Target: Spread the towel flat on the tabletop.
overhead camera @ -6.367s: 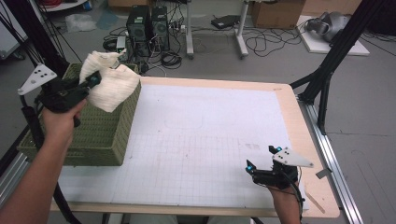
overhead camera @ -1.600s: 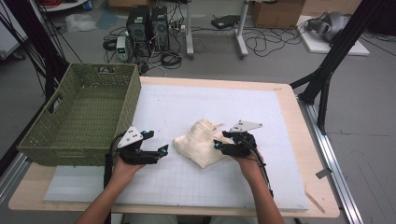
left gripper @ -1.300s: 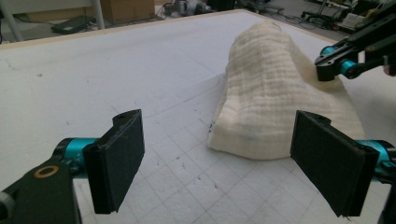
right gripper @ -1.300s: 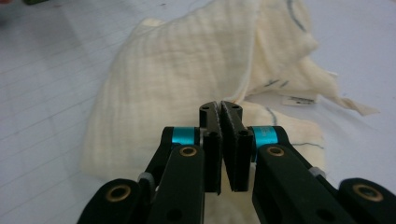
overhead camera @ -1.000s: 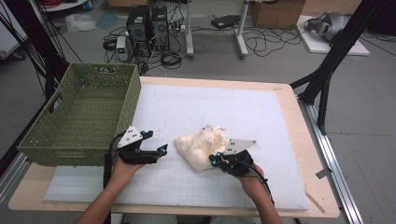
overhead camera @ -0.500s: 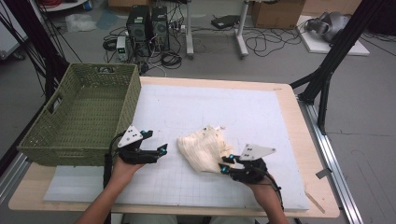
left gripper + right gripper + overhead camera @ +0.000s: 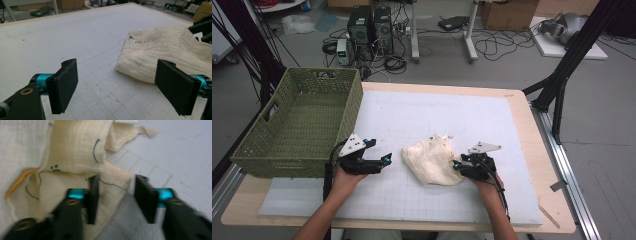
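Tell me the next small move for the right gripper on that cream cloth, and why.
Probably close the right gripper on the cloth corner. Its jaws have just been closing but a gap remains, the corner of fabric lying between them unpinched. The left gripper waits open beside the cloth.

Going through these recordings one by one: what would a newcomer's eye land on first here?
The crumpled cream cloth lies on the white board, between the two hand-held grippers. The right gripper has a corner of the cloth between its jaws, which have just been closing; the left gripper stands wide open beside the cloth. A green woven basket sits at the table's left edge.
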Available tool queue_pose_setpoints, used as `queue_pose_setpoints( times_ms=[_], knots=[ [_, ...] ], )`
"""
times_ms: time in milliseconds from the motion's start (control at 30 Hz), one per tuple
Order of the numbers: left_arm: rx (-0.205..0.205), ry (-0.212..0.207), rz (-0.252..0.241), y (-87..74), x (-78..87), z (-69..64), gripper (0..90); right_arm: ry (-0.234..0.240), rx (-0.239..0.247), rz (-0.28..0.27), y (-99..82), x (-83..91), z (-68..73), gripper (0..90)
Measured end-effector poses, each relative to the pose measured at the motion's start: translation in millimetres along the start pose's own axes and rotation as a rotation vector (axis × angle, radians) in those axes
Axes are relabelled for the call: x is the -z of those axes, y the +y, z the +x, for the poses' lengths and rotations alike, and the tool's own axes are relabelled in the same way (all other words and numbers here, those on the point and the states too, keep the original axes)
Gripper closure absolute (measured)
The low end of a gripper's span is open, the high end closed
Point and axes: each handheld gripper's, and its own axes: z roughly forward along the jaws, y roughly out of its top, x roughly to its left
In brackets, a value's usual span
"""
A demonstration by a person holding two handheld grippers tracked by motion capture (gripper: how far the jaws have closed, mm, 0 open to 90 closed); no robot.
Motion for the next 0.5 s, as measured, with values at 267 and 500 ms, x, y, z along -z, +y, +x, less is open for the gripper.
queue_pose_setpoints(
  times_ms=[267, 500],
  knots=[
    [-0.001, 0.006, -0.015, 18.8, -8.2, 4.2, 27.4, -0.115, 0.085, 0.001, -9.0, 36.8, 1.5, 86.7],
    [0.003, -0.007, 0.010, 45.7, -36.2, 2.5, 33.6, -0.139, 0.064, 0.001, -25.6, 52.5, -5.7, 86.4]
  ],
)
